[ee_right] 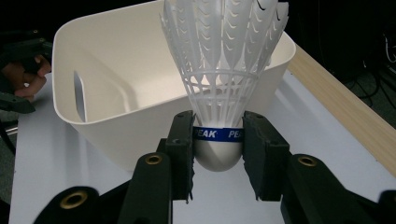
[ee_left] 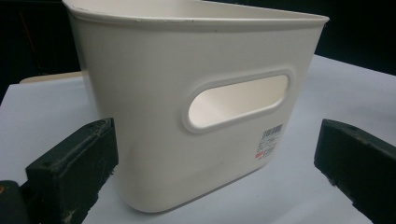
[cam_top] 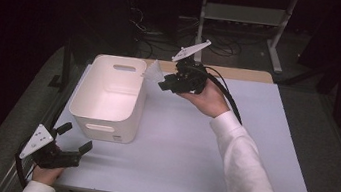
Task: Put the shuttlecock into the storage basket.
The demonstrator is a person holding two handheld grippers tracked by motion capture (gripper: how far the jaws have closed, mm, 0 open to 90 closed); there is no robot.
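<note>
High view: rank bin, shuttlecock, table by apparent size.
1. Table, largest.
2. White bin.
3. Shuttlecock, smallest, clamped in the right gripper by the bin's rim.

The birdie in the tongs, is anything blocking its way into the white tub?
Nothing visible blocks it. The right tongs hold the shuttlecock by its cork beside the white tub's rim, with the feathers toward the open top. The tub looks empty inside.
</note>
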